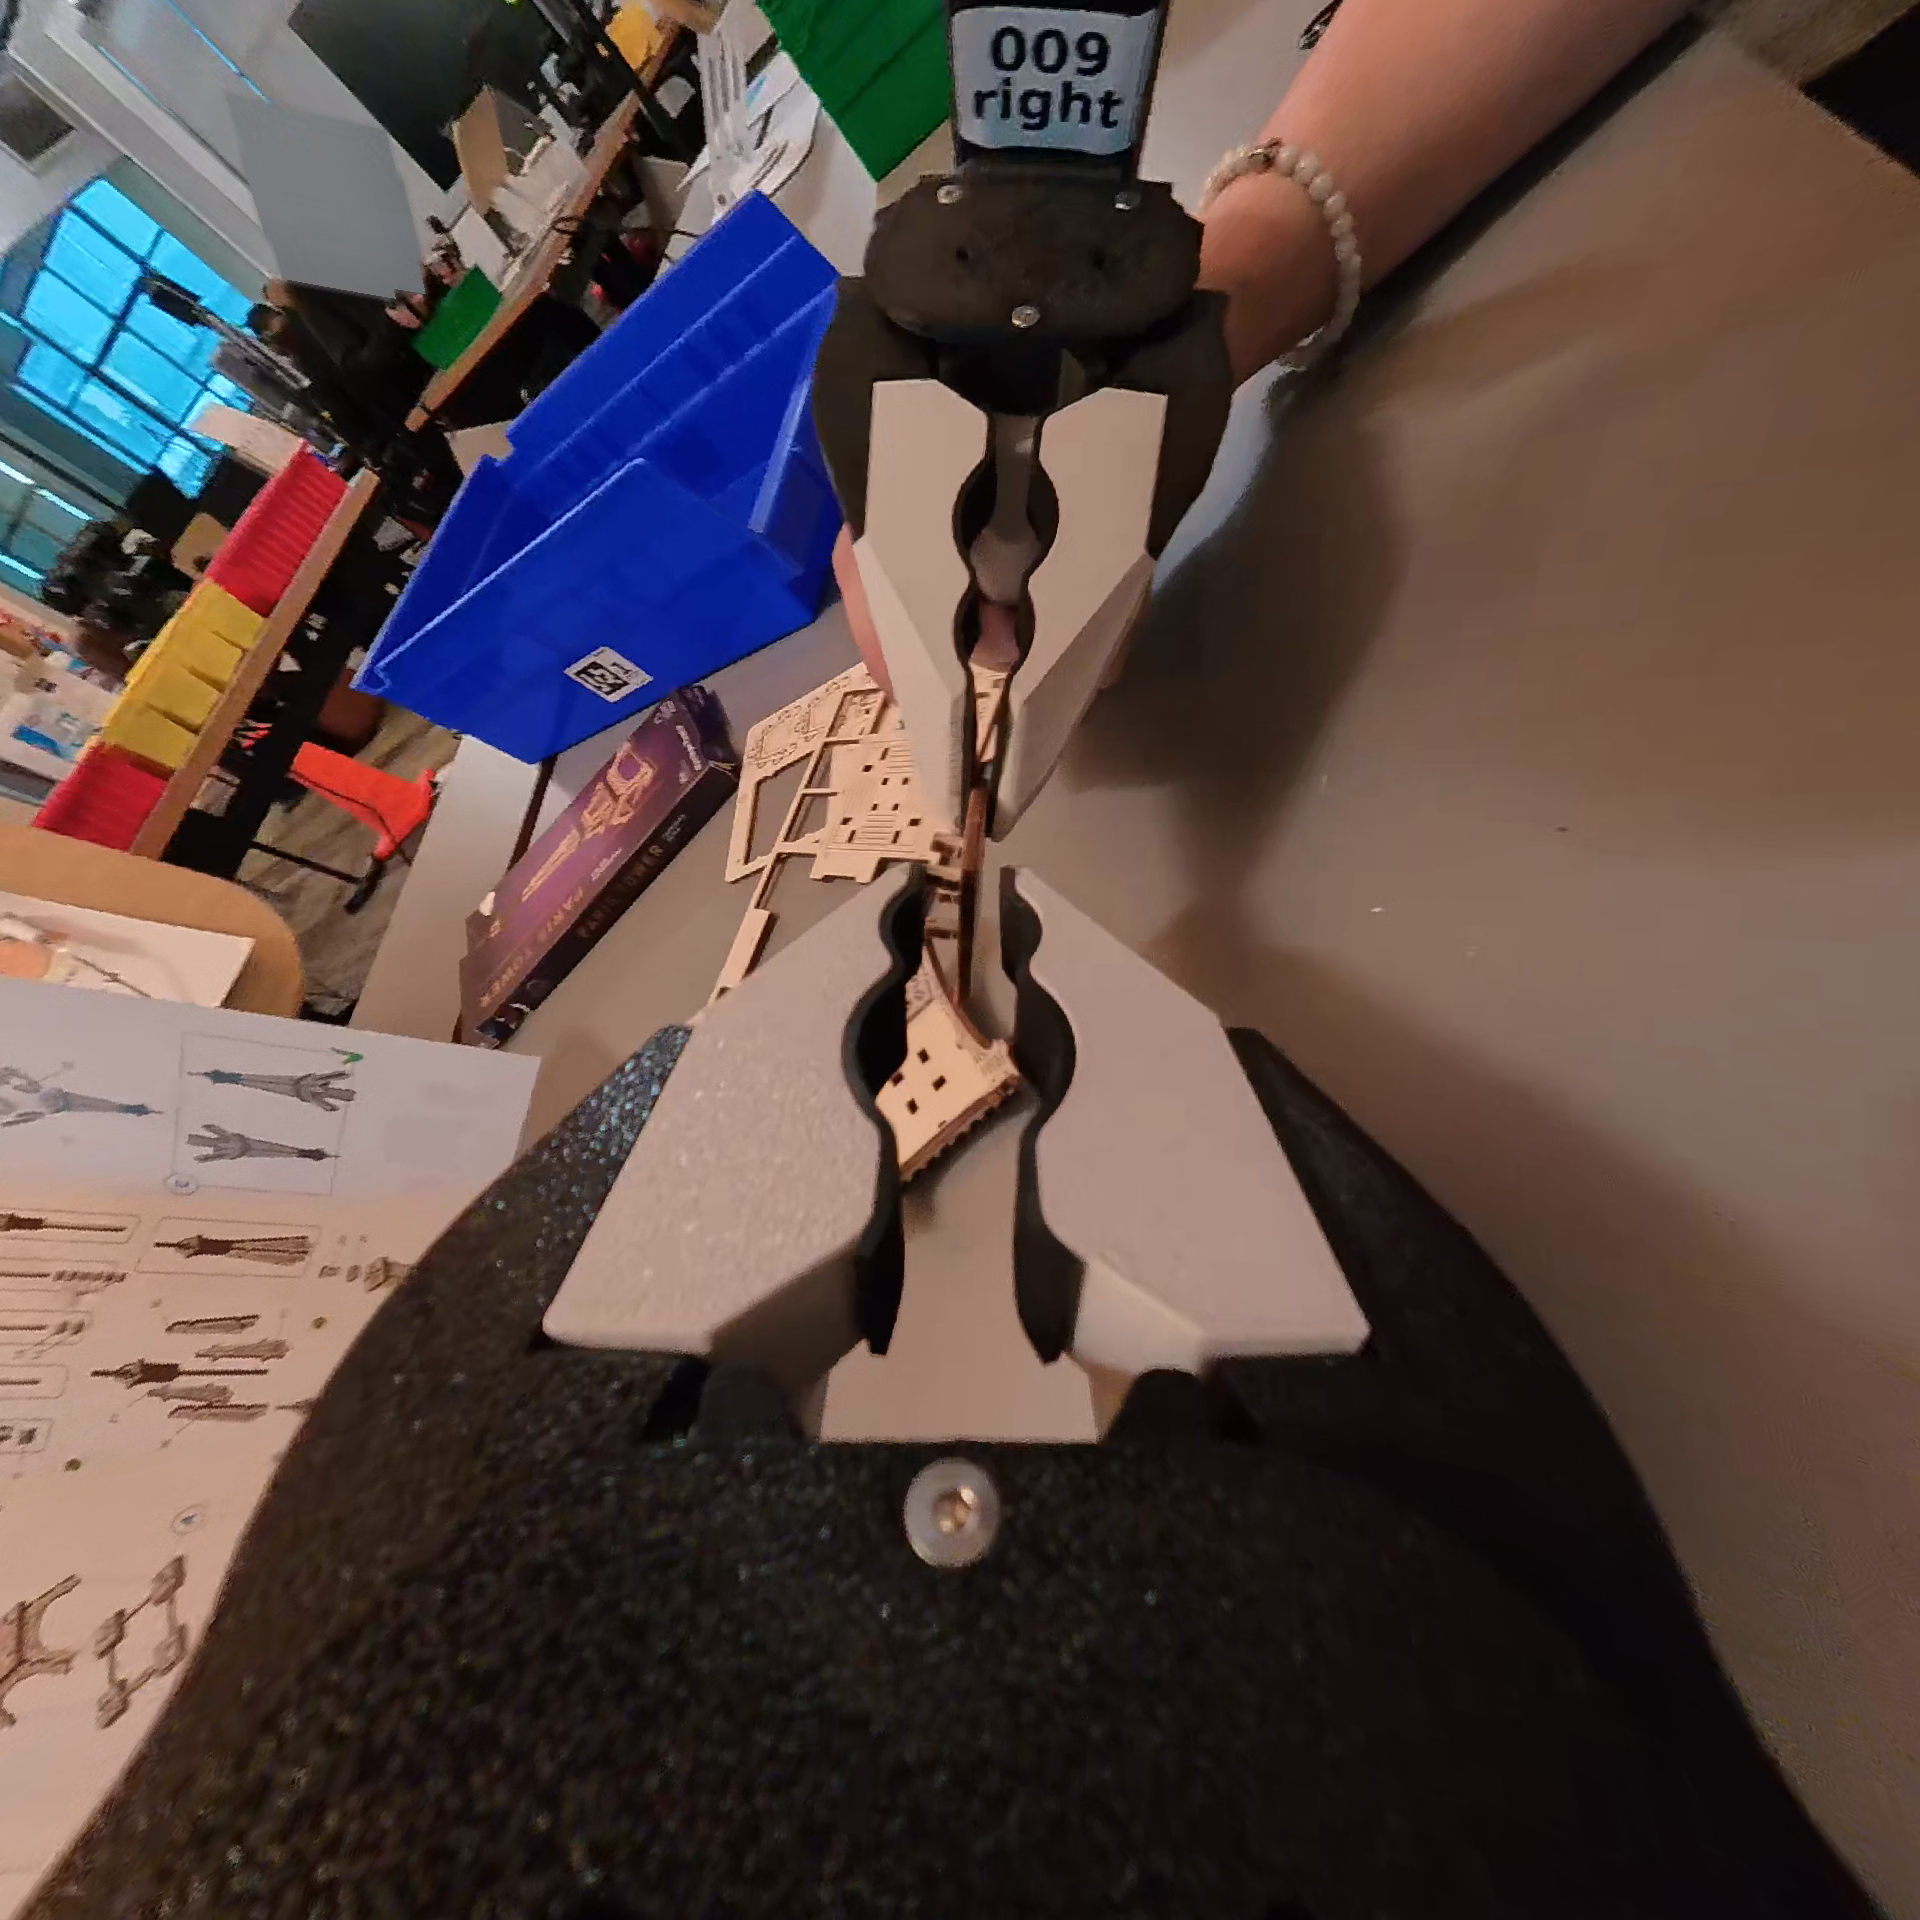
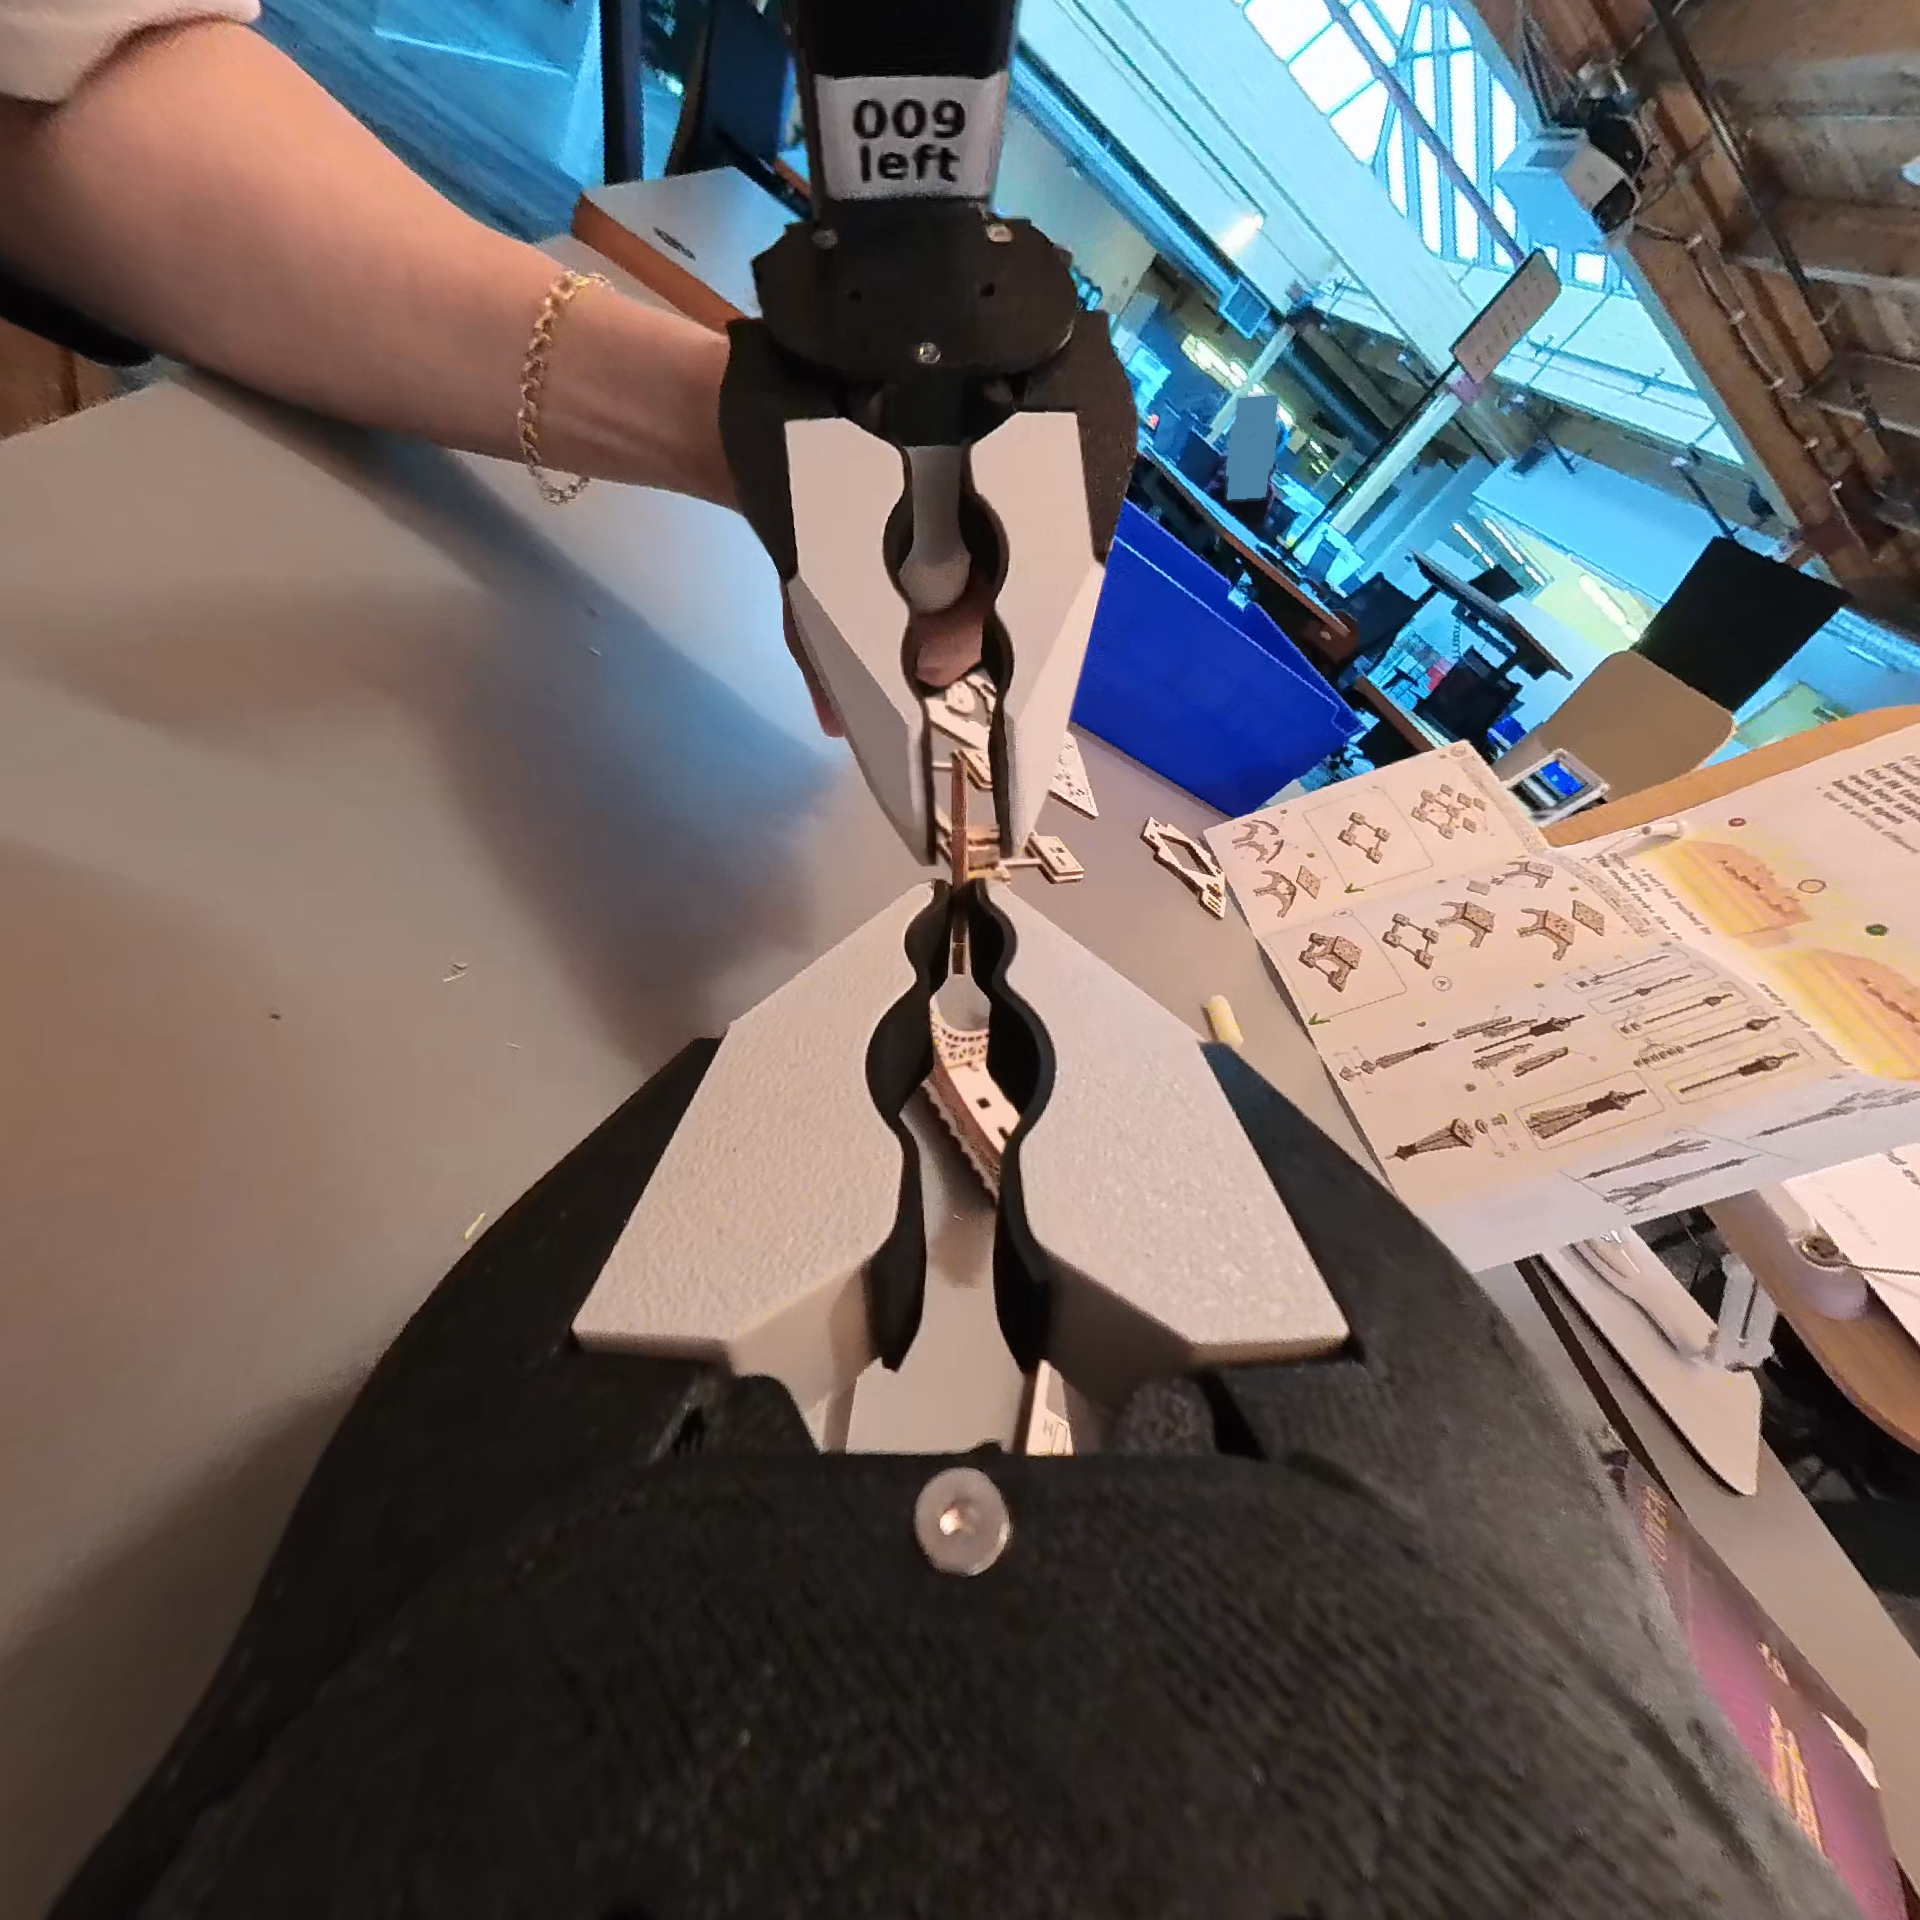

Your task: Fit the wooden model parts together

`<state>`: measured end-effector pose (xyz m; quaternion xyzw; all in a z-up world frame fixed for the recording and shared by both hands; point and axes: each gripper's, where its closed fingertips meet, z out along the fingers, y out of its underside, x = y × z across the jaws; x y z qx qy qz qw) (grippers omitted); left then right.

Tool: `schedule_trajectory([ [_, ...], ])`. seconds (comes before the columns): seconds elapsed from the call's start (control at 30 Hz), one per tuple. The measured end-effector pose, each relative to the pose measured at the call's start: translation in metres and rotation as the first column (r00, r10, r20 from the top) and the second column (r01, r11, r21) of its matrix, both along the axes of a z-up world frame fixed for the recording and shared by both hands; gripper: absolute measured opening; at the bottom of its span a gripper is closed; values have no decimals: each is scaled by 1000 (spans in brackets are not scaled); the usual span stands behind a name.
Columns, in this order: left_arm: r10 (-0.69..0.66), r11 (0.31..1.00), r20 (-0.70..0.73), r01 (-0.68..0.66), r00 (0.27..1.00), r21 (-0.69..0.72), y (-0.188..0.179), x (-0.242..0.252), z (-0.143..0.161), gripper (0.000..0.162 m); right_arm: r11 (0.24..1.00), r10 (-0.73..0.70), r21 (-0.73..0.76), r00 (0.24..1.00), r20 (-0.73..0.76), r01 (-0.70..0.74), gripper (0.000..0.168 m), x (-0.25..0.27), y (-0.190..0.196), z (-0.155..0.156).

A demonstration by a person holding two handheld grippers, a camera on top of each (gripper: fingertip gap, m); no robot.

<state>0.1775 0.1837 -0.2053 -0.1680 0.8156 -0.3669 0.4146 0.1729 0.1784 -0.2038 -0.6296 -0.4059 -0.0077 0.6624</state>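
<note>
Just above the grey surface (image 1: 1558, 727), both tools meet tip to tip: left tool (image 1: 961, 883) clamped on a curved wooden piece (image 1: 940, 1101), right tool (image 2: 961, 894) pinching a thin strip (image 2: 958, 831). Joint looks half-seated; fret sheet (image 1: 821, 790) suggests plenty left.

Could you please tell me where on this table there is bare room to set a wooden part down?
The grey table is bare beside the forearm. The other side is crowded: instruction sheet, loose wooden pieces, purple box, blue bin.
</note>
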Motion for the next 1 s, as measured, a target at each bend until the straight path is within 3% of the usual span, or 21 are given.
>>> schedule_trajectory([
  [0.23,-52,999,-43,51,998,-15,-5,-8,-5,18,999,43,-30,999,-16,-43,0,-3,-3,-2],
  [0.33,-49,999,-57,49,997,0,-3,-9,-7,4,998,59,-36,998,-20,-59,0,-4,-5,-2],
  [0.43,-42,999,-41,42,998,8,-1,-8,-5,0,997,64,-37,998,-30,-65,0,-4,-6,-1],
  [0.6,-30,1000,-21,30,999,-8,0,-7,-1,21,996,76,-50,997,-20,-77,0,-6,-7,-4],
  [1.0,-80,997,-32,80,996,4,-10,-12,-3,8,989,129,-71,991,-44,-132,0,-11,-12,-3],
])
